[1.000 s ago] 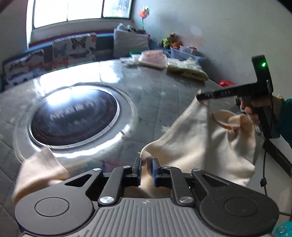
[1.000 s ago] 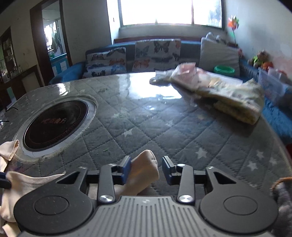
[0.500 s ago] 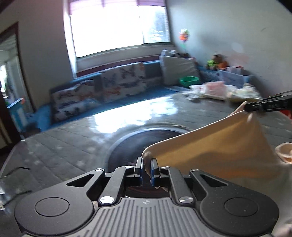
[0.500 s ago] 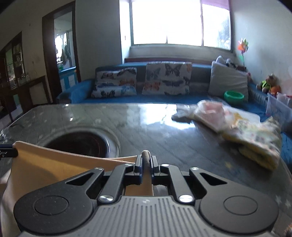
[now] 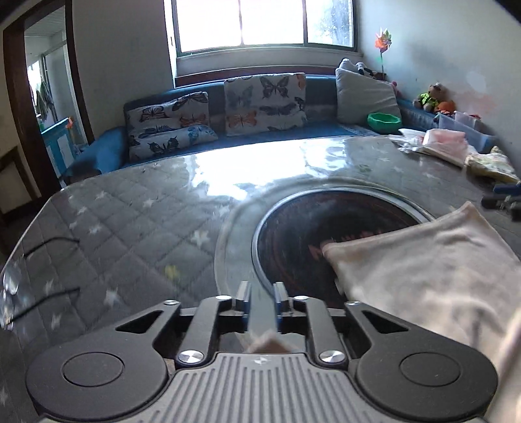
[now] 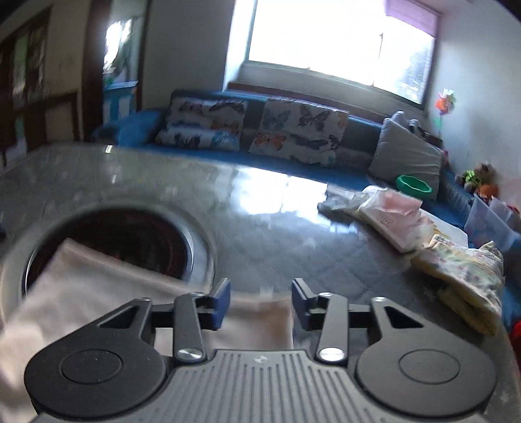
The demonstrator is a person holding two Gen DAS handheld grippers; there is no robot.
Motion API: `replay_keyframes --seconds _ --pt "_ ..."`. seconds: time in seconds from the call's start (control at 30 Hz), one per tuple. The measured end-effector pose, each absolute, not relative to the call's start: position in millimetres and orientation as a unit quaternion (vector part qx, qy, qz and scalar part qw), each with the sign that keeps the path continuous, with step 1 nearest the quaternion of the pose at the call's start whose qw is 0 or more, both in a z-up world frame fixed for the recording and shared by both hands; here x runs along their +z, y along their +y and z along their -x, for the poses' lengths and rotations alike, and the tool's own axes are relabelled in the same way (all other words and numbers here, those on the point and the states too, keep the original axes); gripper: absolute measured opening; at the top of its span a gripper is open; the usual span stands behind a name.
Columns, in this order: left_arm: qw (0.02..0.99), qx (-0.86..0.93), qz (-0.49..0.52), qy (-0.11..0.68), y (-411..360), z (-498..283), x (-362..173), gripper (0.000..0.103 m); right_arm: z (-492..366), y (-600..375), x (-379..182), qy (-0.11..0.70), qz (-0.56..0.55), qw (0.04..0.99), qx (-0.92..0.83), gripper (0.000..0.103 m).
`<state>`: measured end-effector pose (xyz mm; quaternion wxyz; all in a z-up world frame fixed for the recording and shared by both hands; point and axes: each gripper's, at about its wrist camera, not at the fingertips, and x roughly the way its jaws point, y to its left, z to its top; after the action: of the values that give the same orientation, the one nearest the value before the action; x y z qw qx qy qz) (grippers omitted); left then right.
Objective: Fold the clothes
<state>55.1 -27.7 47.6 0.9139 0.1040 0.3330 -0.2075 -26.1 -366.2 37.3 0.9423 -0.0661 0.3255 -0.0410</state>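
The cream garment [image 5: 426, 276] lies spread flat on the counter [image 5: 136, 227], its far-left corner lapping over the dark round inset plate [image 5: 312, 234] set into the quilted, star-patterned cover. In your left wrist view the cloth sits to the right of the left gripper [image 5: 263, 297]: its near-left edge passes just beside the right finger, and a small blurred tuft of cream fabric shows low down behind the jaws, near the gripper body. The jaws stand narrowly parted, with only the glossy counter visible between the blue pads [image 5: 245, 301]; nothing is pinched there. In your right wrist view the same garment [image 6: 107, 286] stretches from the inset plate [image 6: 130, 237] toward the near edge, running underneath the right gripper [image 6: 260, 301]. Its right-hand edge ends roughly below the gap between the jaws, which stand wide apart and hold nothing; whether the pads touch the cloth cannot be told through the blur. Far right on the counter sits a pile of other clothes [image 6: 456, 263], pink and pale yellow prints, well apart from the cream piece. Beyond the counter, a blue sofa [image 5: 114, 149] carries butterfly-print cushions [image 5: 265, 101] below a bright window [image 5: 263, 22].
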Motion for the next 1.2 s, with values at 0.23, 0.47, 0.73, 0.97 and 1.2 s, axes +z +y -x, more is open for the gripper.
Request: replay_keyframes --seconds 0.23,0.47,0.73,0.97,1.2 --pt "0.903 -0.26 -0.136 0.314 -31 20 45 0.043 80 -345 19 0.368 0.076 0.926 0.031 0.057" --pt "0.905 -0.245 -0.157 0.31 -39 37 29 0.043 140 -333 23 0.354 0.084 0.93 0.049 0.071" --pt "0.914 -0.184 -0.121 0.342 -17 29 15 0.046 171 -329 20 0.349 0.098 0.93 0.062 0.078" --pt "0.929 -0.128 -0.109 0.329 -5 24 17 0.01 179 -322 17 0.344 0.095 0.931 0.076 0.081" --pt "0.937 -0.032 -0.09 0.335 39 20 15 0.01 177 -315 11 0.34 0.094 0.932 0.08 0.083"
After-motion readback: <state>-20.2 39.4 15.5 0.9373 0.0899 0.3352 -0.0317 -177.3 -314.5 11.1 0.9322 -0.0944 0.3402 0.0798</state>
